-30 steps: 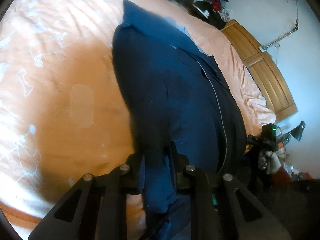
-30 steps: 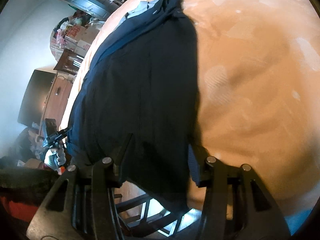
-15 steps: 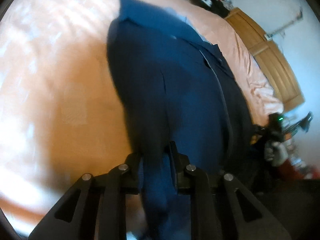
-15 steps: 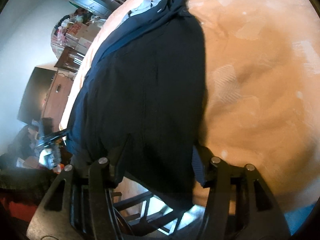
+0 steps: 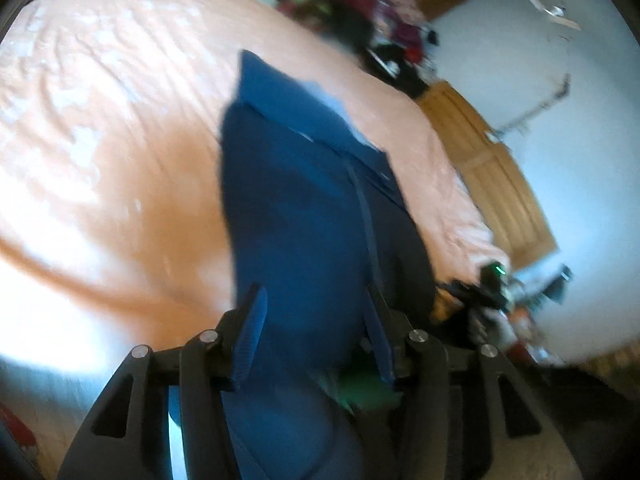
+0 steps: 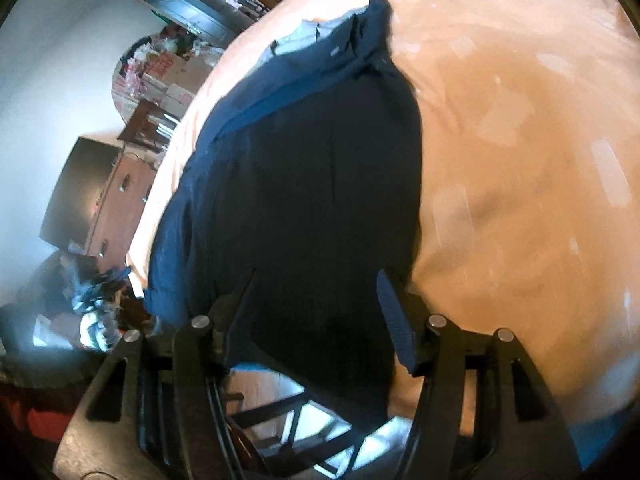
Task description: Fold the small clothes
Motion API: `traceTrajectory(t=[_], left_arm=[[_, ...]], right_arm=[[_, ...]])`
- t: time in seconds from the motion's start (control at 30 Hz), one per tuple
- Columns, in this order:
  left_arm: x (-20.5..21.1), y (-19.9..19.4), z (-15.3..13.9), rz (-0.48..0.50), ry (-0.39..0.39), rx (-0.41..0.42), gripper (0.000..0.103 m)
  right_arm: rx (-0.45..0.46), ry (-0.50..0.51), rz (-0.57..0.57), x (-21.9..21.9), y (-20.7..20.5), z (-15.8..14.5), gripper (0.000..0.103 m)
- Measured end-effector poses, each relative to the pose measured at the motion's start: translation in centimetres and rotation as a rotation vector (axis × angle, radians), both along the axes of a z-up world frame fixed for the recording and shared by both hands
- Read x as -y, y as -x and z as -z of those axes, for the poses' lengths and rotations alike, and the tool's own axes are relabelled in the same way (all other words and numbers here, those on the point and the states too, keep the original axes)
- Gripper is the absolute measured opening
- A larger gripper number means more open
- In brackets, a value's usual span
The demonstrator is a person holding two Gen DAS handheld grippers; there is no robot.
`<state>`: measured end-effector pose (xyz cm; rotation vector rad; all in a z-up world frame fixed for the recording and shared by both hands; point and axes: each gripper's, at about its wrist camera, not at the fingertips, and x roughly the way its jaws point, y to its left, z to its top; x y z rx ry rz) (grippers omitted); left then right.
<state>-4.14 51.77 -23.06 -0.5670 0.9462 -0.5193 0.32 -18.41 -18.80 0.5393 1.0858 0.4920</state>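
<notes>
Wide bare stretch of orange bedsheet (image 5: 120, 152) left of navy garment (image 5: 304, 220): open passage. Same bare sheet right of garment (image 6: 320, 184) in right wrist view (image 6: 520, 160). Garment hem draped over near bed edge, filling gap between spread fingers of left gripper (image 5: 312, 328) and right gripper (image 6: 316, 312). Wooden headboard (image 5: 492, 184) bounds far side. Clutter pile (image 5: 360, 20) beyond far bed end. Dresser (image 6: 120, 200) and boxes (image 6: 168, 76) crowd left flank. Dark chair frame (image 6: 288, 420) below bed edge.

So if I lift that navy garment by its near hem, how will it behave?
The navy garment probably flops: its hem already droops over the bed edge. Layered folds may slide apart. Both the left gripper and right gripper are open.
</notes>
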Motion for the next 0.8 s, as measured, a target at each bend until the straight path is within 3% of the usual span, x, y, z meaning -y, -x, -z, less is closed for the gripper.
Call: traceTrajectory(t=[0.07,0.13,0.3,0.33,0.4,0.53,0.6,0.7,0.8], left_arm=[[0.7,-2.7,1.8,-0.014,-0.109,-0.031,0.05],[1.2,-4.5,3.6,-0.018,-0.163,-0.082,0.048],[2.9,-5.0,3.9,0.076,-0.107,-0.071,0.046],[3.4,-4.6,4.0,0.109,-0.104,-0.074,0.041],[4.7,-3.9,4.1,0.171,-0.13,-0.081,0.04],[5.0,-4.3,4.3,0.171,-0.081,-0.086,0.04],[5.3,-4.4,4.4,0.178,-0.07,-0.084,0.039],[5.3,-4.7,4.3,0.185,-0.073,-0.076,0.038],[5.0,-5.4,4.9,0.162,-0.102,-0.096,0.021]], right_arm=[[0.002,-0.019,0.036,0.7,-0.8,0.7,0.06],[-0.015,-0.04,0.056,1.2,-1.3,1.6,0.059],[-0.042,-0.099,0.072,2.0,-1.7,2.8,0.054],[-0.045,-0.1,0.061,1.9,-1.7,2.8,0.054],[-0.061,-0.092,0.016,1.3,-1.5,3.0,0.054],[-0.087,-0.073,-0.035,0.5,-1.5,3.2,0.054],[-0.099,-0.054,-0.064,0.0,-1.2,2.9,0.054],[-0.068,0.071,-0.069,-0.2,-0.3,1.7,0.05],[-0.073,0.129,-0.004,0.9,-0.8,1.7,0.048]])
